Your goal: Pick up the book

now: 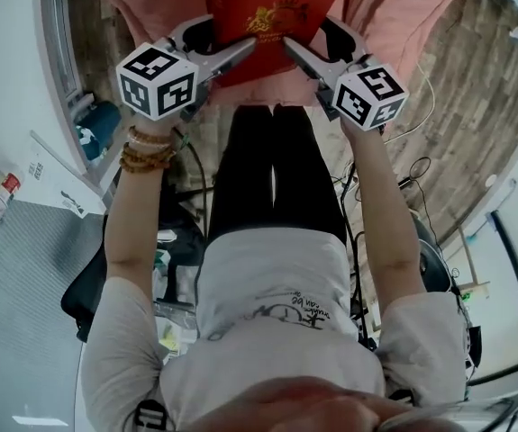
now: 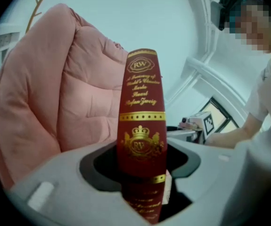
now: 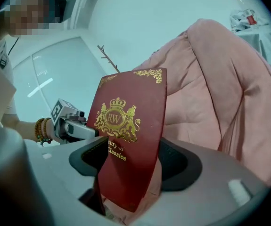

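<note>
While both tongs clench it, the red book (image 1: 272,12) sits at top centre of the head view. Its spine is in the left gripper (image 1: 248,47) and its cover edge in the right gripper (image 1: 289,45). Its long axis runs up-frame, against a pink quilt (image 1: 403,16), with wood floor (image 1: 475,88) at the upper right.

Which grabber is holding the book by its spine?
The left gripper: the red book stands spine-first between its jaws. The right gripper grips the opposite edge, facing the crested cover.
</note>
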Motion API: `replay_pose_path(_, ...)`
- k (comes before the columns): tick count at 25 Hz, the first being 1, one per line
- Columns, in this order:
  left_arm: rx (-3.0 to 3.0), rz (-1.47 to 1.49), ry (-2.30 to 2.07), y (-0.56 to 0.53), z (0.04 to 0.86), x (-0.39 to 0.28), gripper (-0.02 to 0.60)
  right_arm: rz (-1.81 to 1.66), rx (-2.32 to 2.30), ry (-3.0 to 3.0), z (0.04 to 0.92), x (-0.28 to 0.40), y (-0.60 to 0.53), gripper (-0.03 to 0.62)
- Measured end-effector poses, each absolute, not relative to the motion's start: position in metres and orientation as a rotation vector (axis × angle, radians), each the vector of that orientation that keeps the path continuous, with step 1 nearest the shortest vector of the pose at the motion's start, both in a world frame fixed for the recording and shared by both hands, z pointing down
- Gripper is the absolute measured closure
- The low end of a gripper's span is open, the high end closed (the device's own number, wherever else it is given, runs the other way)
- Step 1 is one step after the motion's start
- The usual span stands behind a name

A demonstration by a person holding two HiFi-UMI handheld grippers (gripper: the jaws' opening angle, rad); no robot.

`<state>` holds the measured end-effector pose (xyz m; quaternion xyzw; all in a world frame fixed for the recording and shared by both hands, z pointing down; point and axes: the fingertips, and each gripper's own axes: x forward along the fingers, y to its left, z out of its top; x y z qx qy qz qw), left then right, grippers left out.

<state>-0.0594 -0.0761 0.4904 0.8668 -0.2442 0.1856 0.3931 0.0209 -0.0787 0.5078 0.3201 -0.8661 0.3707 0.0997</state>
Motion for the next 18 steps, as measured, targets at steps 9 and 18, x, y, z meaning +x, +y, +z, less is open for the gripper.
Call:
replay_pose_path(9,2.248,0.389,-0.635,-0.064,0.401,-0.061,0.324,0.970,0.934,-2.609,0.414,0.020,-0.067,0.255)
replay_pose_path(18,2.309,0.315,-0.633,-0.059,0.322,-0.062,0.320,0.836,0.941,-2.652,0.330,0.022,-0.059,0.270)
